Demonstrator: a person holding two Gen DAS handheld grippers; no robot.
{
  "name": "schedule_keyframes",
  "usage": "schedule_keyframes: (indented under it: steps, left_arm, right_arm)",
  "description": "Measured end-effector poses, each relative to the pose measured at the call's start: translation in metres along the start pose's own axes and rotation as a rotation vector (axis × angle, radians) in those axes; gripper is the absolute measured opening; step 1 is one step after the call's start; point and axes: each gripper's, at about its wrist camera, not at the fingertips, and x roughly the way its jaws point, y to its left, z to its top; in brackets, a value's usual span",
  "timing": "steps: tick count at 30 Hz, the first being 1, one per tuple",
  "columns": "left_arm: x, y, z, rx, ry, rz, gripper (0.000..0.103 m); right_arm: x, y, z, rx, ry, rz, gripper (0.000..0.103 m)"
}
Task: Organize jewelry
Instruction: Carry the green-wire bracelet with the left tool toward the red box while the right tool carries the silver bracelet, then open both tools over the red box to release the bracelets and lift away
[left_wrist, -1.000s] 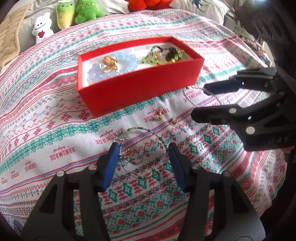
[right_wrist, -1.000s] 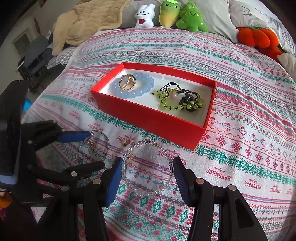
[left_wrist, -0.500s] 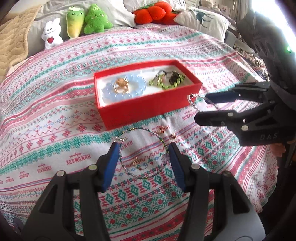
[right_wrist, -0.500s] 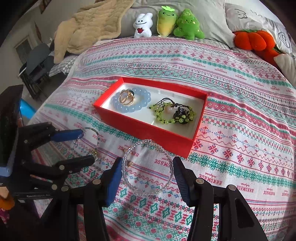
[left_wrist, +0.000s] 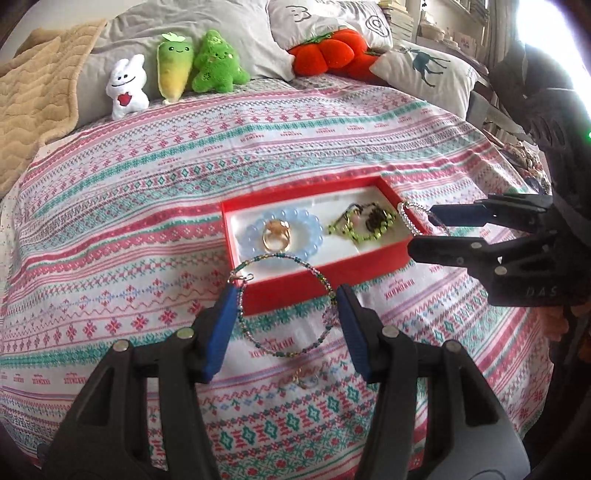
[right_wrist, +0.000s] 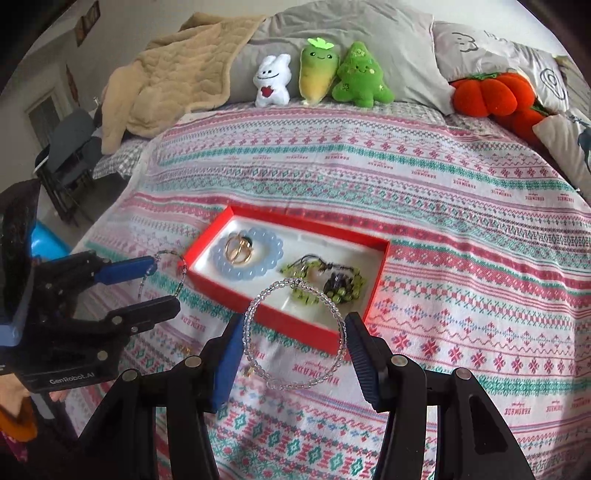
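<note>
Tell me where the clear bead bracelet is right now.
The clear bead bracelet is held between the right gripper's fingers, lifted in front of the red box's near wall, below the green bead bracelet inside.

My view: a bed under a patterned spread (right_wrist: 424, 184), grey pillows (right_wrist: 351, 40) and a tan quilt (right_wrist: 177, 70) at its head, plush toys (right_wrist: 321, 74) lined before them. Dark chair (right_wrist: 70, 147) at left; bright window (left_wrist: 550, 48) at right.
</note>
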Motion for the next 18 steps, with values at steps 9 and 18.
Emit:
schedule_keyframes:
  steps: [9,18]
  left_arm:
    - [0.015,0.006,0.023,-0.043,-0.028,0.009,0.056]
    - [0.039,0.006,0.037,-0.063,-0.046,0.019,0.057]
  right_arm:
    - [0.006,-0.015,0.021,0.046,-0.049,0.0,0.055]
    - [0.021,-0.028,0.028,0.076,-0.057,0.016,0.055]
